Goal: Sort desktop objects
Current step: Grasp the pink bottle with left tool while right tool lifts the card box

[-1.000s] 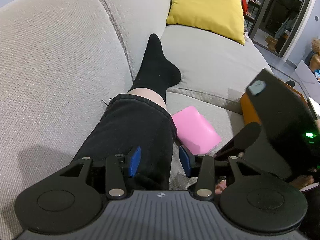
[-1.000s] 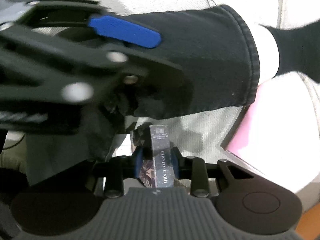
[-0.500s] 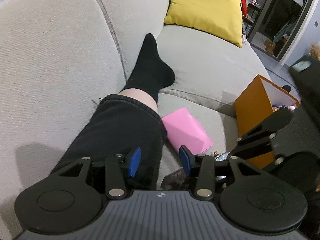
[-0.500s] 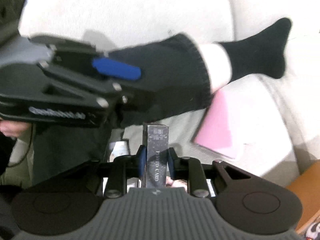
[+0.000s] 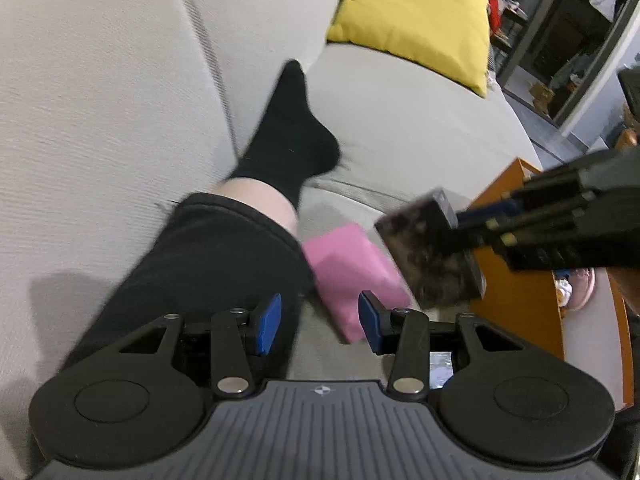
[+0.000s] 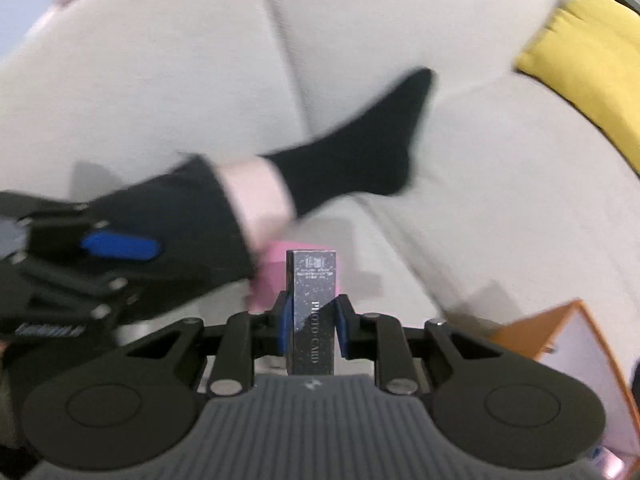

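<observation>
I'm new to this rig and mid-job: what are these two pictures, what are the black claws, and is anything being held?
Each picture comes from a camera mounted on a handheld two-finger gripper, looking along its fingers. The left gripper is open and empty. The right gripper is shut on a dark box printed "PHOTO CARD"; the left view shows it in the air, blurred. On the grey sofa lie a pink box, the person's leg and a yellow cushion. An orange box stands on the right.

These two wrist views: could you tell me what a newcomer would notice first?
Probably the dark photo card box, clamped upright in the right gripper above the sofa. Next, the yellow cushion at the sofa's far end, and the pink box beside the person's leg, ahead of the open left gripper.
</observation>
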